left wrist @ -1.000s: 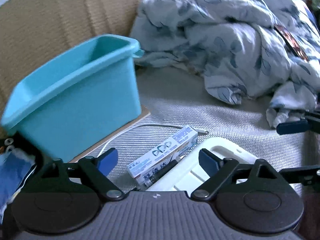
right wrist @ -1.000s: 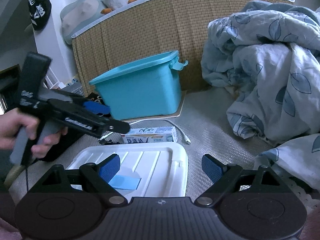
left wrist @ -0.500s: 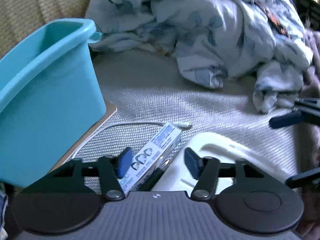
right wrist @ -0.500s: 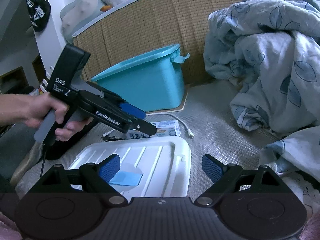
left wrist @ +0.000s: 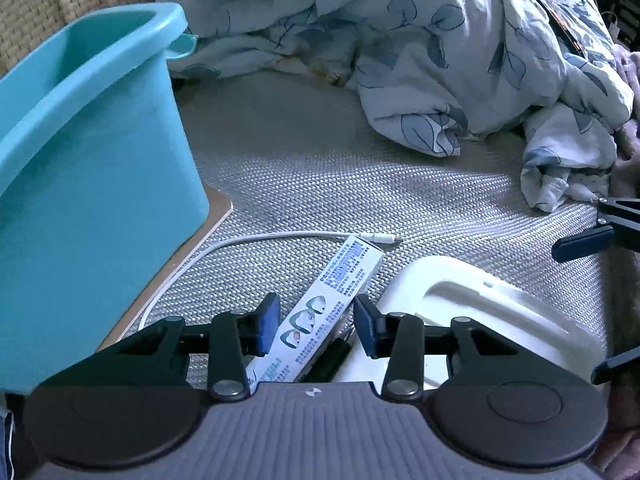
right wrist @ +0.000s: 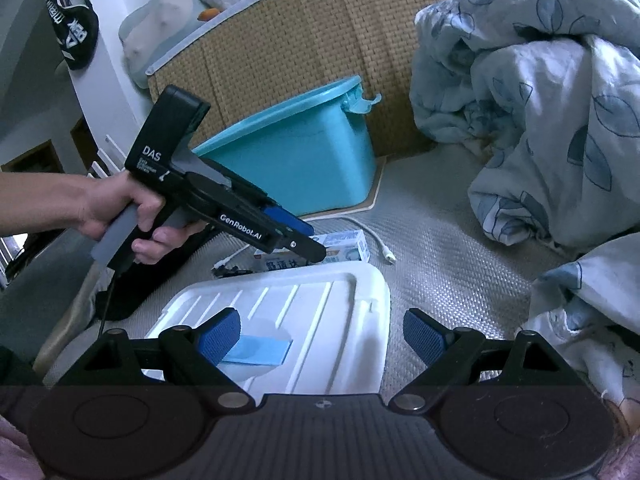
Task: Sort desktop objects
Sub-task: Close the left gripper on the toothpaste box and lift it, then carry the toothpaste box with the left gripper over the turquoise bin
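Left wrist view: our left gripper (left wrist: 316, 330) straddles the toothpaste box (left wrist: 320, 316), jaws parted, beside the white lid (left wrist: 492, 312). Our right gripper (right wrist: 322, 334) hovers over that lid, jaws spread.

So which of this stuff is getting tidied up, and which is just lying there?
For the job:
- white and blue toothpaste box, between the left gripper pads
- turquoise plastic bin
- white charging cable
- black pen
- white ribbed plastic lid

Just lying about:
- leaf-print duvet
- woven rattan headboard
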Motion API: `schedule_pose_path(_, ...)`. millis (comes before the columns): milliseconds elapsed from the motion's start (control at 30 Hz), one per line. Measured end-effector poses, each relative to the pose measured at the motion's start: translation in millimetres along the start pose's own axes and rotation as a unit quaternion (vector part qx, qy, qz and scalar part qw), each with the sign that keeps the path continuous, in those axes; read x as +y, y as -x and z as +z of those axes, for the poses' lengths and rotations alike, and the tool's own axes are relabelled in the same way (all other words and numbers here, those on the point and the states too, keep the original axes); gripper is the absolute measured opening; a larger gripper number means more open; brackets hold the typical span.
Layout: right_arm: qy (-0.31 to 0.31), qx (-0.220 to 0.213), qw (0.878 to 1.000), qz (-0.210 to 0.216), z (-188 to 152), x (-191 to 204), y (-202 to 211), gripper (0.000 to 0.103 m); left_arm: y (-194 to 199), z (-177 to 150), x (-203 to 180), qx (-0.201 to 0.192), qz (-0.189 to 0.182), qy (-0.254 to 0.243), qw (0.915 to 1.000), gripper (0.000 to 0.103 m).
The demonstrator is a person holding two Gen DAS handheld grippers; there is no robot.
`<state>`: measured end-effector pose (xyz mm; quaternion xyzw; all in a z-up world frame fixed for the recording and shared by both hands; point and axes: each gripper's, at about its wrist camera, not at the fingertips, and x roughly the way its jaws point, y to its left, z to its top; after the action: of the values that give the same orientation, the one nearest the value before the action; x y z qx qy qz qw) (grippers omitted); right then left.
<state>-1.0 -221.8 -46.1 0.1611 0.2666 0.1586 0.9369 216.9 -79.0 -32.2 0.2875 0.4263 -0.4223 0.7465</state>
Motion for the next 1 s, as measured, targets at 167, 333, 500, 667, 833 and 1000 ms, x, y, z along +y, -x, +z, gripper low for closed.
schedule_pose_path(167,-0.008,0.006,1.000,-0.001,-0.9,-2.8,-2.6,0.092,-12.6,4.9,0.7,0.021,-0.008,-0.008,0.9997,0.043)
schedule_pose_path(333,-0.012,0.010,1.000,-0.001,-3.0,-4.2,-3.2,0.092,-13.4,9.0,-0.3,0.022,0.001,-0.015,0.9997,0.036)
schedule_pose_path(500,-0.022,0.010,1.000,0.000,-3.8,-7.5,-4.3,0.092,3.8,14.0,-0.7,0.009,0.009,-0.010,0.9999,0.033)
schedule_pose_path(667,-0.033,0.008,0.999,-0.001,-4.2,-11.5,-3.2,0.092,22.2,14.8,0.0,0.002,0.018,-0.008,0.9998,0.028)
schedule_pose_path(833,-0.025,0.003,1.000,-0.004,-4.2,-9.2,-2.4,0.092,38.0,15.5,-1.4,-0.008,0.028,-0.004,0.9996,0.027)
schedule_pose_path(1000,-0.023,0.005,1.000,-0.001,-4.1,-8.5,-3.3,0.092,56.4,18.8,-3.3,-0.020,0.038,0.000,0.9991,0.027)
